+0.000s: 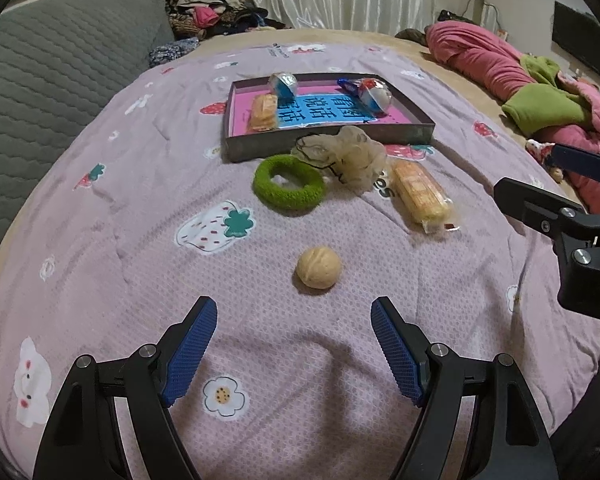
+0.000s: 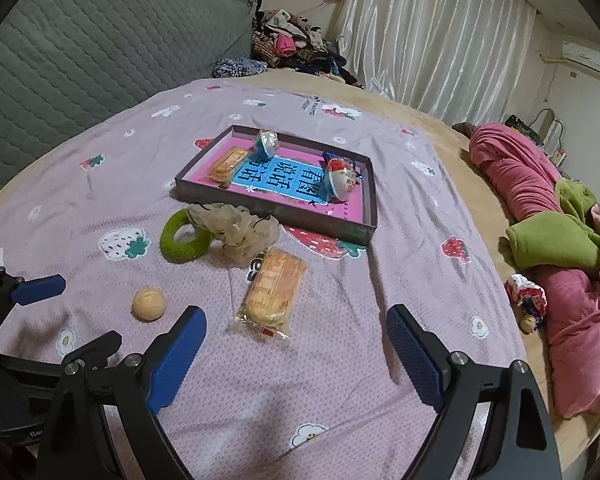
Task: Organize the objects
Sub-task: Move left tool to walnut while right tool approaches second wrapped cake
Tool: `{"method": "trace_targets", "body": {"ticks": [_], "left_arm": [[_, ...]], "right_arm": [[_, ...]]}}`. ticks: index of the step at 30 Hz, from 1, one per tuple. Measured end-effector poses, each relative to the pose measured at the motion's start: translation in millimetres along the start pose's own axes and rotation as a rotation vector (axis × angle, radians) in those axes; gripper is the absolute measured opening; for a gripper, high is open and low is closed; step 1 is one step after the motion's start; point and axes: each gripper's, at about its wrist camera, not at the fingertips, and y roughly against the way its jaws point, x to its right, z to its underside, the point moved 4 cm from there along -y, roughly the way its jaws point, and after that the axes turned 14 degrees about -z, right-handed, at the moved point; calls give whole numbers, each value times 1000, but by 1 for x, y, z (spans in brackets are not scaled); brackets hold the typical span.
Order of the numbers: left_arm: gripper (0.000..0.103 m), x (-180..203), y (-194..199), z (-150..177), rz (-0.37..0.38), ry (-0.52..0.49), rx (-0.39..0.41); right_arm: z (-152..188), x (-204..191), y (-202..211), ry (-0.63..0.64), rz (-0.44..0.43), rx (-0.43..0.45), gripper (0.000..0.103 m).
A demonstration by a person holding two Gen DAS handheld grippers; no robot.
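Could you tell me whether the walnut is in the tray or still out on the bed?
Out. The walnut lies on the bedspread, well short of the tray.

Bare bedspread (image 1: 284,360) lies open between the left gripper (image 1: 294,312) and the walnut (image 1: 319,267), while the green ring (image 1: 289,186), mesh puff (image 1: 354,156) and cracker pack (image 1: 420,194) crowd the tray's (image 1: 324,143) near wall.

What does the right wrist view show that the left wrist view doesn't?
Only the right wrist view shows the air conditioner and the small doll beside the pink blanket. Only the left wrist view shows the dark screen on the wall. Both show the tray, green ring, walnut, biscuit packet, and both open tools.
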Motion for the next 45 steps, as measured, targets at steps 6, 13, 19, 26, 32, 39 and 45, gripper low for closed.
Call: {"method": "trace_targets", "body": {"ticks": [6,13,19,26,32,39,45], "left_arm": [[80,1,-3,2,6,13,-8],[80,6,-5,3,16,5,-15],[80,8,-7,2,19,13,-11],[80,10,-18,1,25,25,-22],[80,13,-31,-1,28,35,-33],[80,14,-45,-7,22,53,-36],[80,17,-56,-11,28,57,-39]], "right_arm": [[4,1,-5,-5,-4,-7,91],[7,3,-9,-15,-6,-13,91],[8,5,-15,-21,-7,-21,91],[8,10,-25,-33,-12,-29,91],[8,11,-39,-41,-21,-40,91],[6,12,-54,-50,-35,-49,91],[3,18,-71,-63,-29,-58,91]]}}
